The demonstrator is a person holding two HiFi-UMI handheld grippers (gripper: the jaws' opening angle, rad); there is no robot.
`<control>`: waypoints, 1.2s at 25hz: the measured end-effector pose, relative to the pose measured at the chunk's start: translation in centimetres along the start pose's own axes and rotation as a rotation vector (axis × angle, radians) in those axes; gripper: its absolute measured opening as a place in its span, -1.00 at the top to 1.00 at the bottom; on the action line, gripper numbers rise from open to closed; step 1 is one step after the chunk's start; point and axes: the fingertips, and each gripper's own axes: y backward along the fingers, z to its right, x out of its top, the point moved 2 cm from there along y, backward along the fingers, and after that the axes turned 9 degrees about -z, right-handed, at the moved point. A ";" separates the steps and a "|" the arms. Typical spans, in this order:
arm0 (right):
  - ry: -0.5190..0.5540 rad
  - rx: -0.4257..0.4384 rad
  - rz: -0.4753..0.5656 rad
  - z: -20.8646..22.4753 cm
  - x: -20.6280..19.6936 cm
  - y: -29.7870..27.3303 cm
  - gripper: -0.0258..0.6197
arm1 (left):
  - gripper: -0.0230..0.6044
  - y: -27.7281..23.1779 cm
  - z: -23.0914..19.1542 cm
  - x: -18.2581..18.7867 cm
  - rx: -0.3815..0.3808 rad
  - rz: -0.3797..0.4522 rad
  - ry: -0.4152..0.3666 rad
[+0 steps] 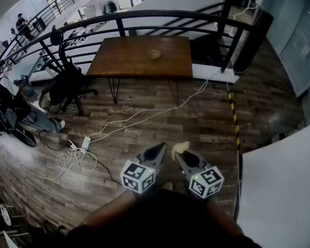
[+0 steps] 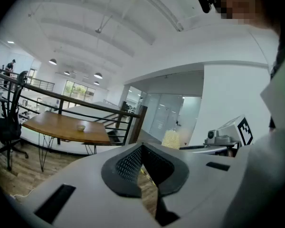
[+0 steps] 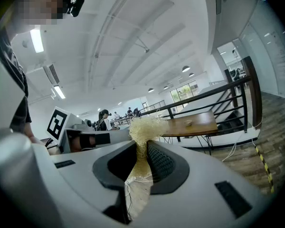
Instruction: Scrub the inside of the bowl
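A small pale bowl (image 1: 155, 54) (image 2: 80, 127) (image 3: 189, 123) sits on a brown wooden table (image 1: 119, 61) far ahead, beside a black railing. Both grippers hang low over the wood floor, well short of the table. My right gripper (image 1: 178, 154) (image 3: 145, 146) is shut on a pale, straw-coloured fibrous scrubber (image 1: 181, 148) (image 3: 145, 126), whose tuft sticks out past the jaws. The scrubber (image 2: 171, 139) also shows in the left gripper view. My left gripper (image 1: 160, 149) (image 2: 141, 150) is shut with nothing between its jaws.
A curved black railing (image 1: 160, 17) runs behind the table. A black office chair (image 1: 64, 81) stands at the table's left. White cables and a power strip (image 1: 85, 143) lie on the floor. Yellow-black tape (image 1: 233, 118) and a white surface (image 1: 279, 190) are at the right. People sit far left.
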 end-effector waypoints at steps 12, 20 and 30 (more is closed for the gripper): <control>-0.017 0.014 0.008 -0.3 -0.1 -1.3 0.68 | 0.93 0.0 -1.7 -0.3 -0.008 0.004 0.028; -0.020 -0.002 0.013 -0.7 1.0 -3.7 0.67 | 0.93 0.3 -4.2 0.3 -0.027 0.014 0.038; -0.008 -0.009 0.016 -2.2 5.4 -12.9 0.67 | 0.93 1.2 -13.7 3.7 -0.055 0.024 0.047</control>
